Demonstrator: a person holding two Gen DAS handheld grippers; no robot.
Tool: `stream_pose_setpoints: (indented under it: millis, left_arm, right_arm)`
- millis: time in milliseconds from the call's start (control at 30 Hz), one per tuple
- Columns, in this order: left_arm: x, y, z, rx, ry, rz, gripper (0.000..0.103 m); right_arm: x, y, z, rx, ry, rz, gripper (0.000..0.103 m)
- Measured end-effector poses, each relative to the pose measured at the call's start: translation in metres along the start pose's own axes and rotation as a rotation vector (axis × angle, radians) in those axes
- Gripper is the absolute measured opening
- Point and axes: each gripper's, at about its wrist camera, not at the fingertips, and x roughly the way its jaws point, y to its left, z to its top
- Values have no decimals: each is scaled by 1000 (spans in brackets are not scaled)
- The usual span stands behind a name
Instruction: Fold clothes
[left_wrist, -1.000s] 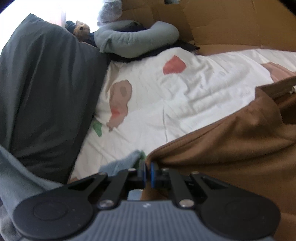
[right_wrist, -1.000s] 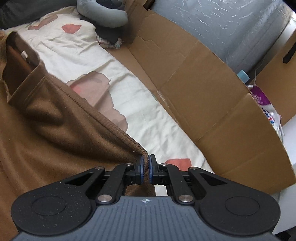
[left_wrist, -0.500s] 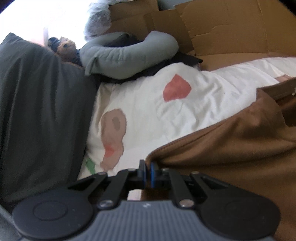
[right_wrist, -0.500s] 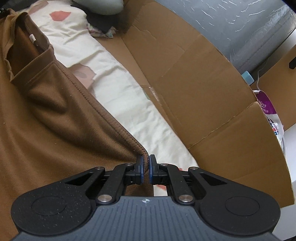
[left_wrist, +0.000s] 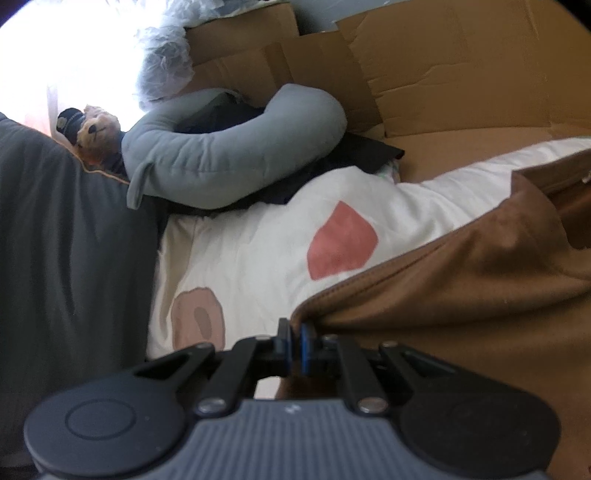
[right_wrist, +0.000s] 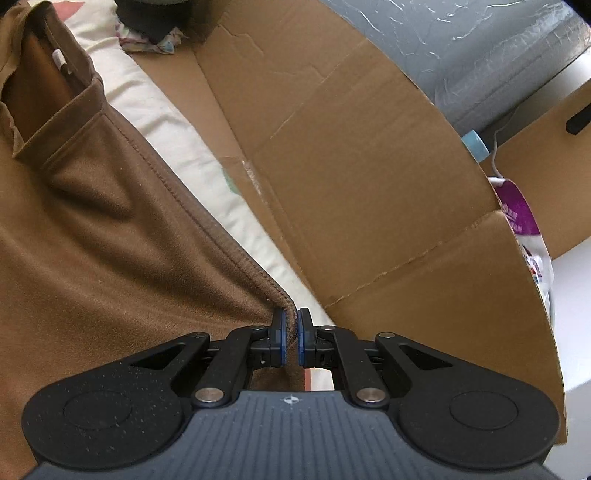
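Both grippers, left (left_wrist: 294, 338) and right (right_wrist: 290, 334), pinch shirt (right_wrist: 110, 240) corners over the bed (left_wrist: 258, 240), seemingly mid-fold; next needs level, matched travel.

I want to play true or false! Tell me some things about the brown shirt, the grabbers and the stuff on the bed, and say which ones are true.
1. Both grabbers are pinching the brown shirt. True: the left gripper and the right gripper are each shut on a corner of its hem.
2. The bedsheet is plain blue. False: it is cream with pink and brown patches.
3. A teddy bear sits behind the grey curved pillow. True.
4. The shirt is folded into a neat square. False: it is spread out, with its neck opening showing.
5. Flattened cardboard stands beside the bed. True.
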Motion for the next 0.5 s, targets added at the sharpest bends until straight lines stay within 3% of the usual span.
stream_pose_setpoints:
  millis: [200,500]
  left_arm:
    - [16,-4,9,20,-7,-1,6]
    - [51,-21,15,60,49,-19,6]
  right_arm:
    - [19,0,9,-12,13,-24,4]
    - [73,7,12,10,109,3,4]
